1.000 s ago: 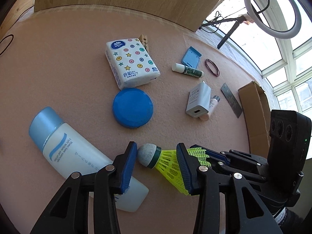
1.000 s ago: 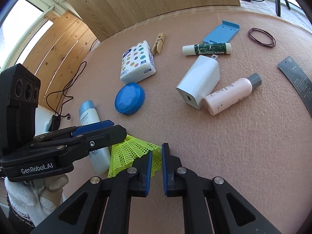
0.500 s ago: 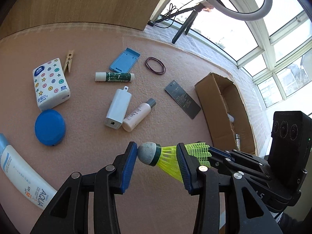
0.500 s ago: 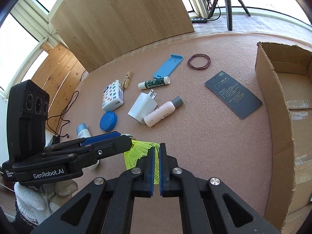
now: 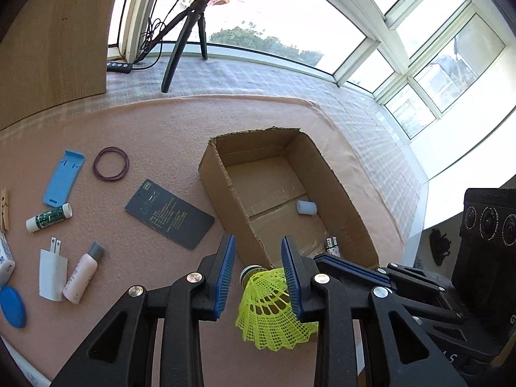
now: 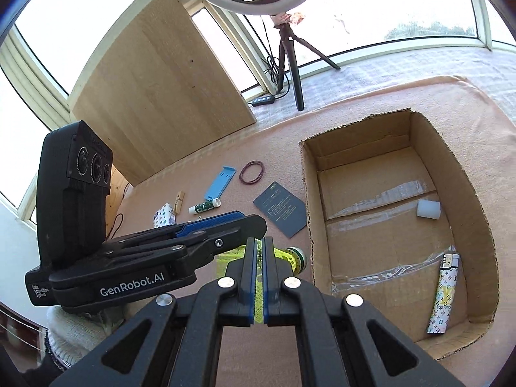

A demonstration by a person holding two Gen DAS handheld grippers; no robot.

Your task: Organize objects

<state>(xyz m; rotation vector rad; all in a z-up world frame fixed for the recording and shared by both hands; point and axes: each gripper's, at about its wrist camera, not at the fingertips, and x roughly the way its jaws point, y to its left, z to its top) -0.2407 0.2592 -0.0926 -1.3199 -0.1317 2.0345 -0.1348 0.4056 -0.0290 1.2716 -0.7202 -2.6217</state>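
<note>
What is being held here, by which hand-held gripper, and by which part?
The right hand-held gripper pinches the yellow shuttlecock by its net skirt. The left hand-held gripper is open around it.

left gripper [image 5: 258,271] jaws spread, yellow shuttlecock [image 5: 274,309] between them, skirt against the right pad. cardboard box [image 5: 225,180] at 12 o'clock, dark card [image 5: 169,214] at 10, right gripper at 3.

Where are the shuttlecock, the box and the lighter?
shuttlecock [image 5: 274,316], left wrist view, yellow skirt.
box [image 6: 464,180], right wrist view, right wall.
lighter [image 6: 443,293], right wrist view, mid-body.
</note>
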